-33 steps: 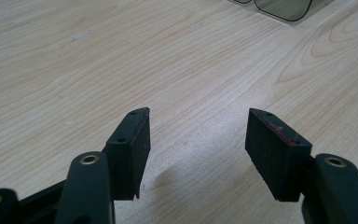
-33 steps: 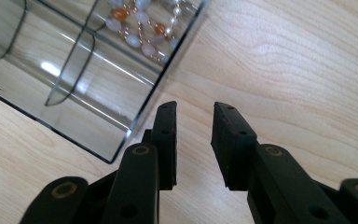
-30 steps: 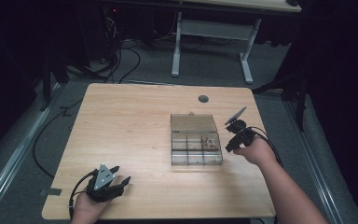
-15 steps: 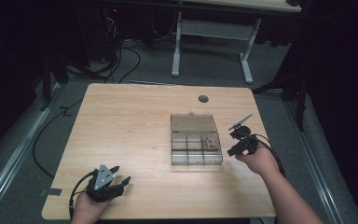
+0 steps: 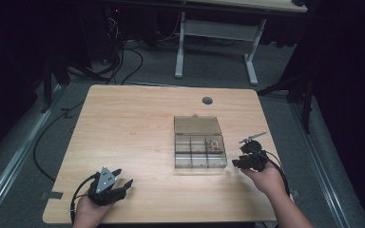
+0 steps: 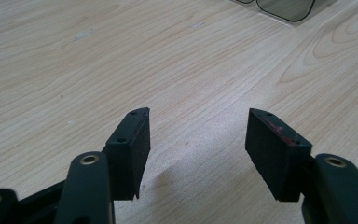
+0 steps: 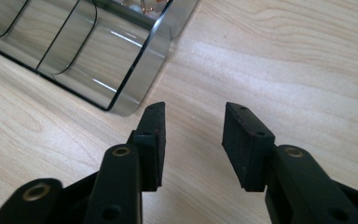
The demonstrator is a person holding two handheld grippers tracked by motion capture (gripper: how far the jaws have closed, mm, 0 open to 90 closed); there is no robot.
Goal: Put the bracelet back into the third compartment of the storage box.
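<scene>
Clear box (image 5: pixel 200 147) at frame centre-right, lying left of right gripper (image 5: pixel 245 156), which is nearer; its fingers just opened, empty. Left gripper (image 5: pixel 119 183) lower left, fingers open, empty.

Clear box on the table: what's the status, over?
Both grippers open, empty: left, right just opening beside the clear box. Lid open, small bits in one compartment. Nothing in the way.

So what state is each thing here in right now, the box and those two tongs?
Clear compartment box: lid open, lying flat behind it; small items in one back corner compartment.
Left tongs: open, nothing between them, over bare table.
Right tongs: have just been opening, nothing between them, beside the box's corner.
</scene>
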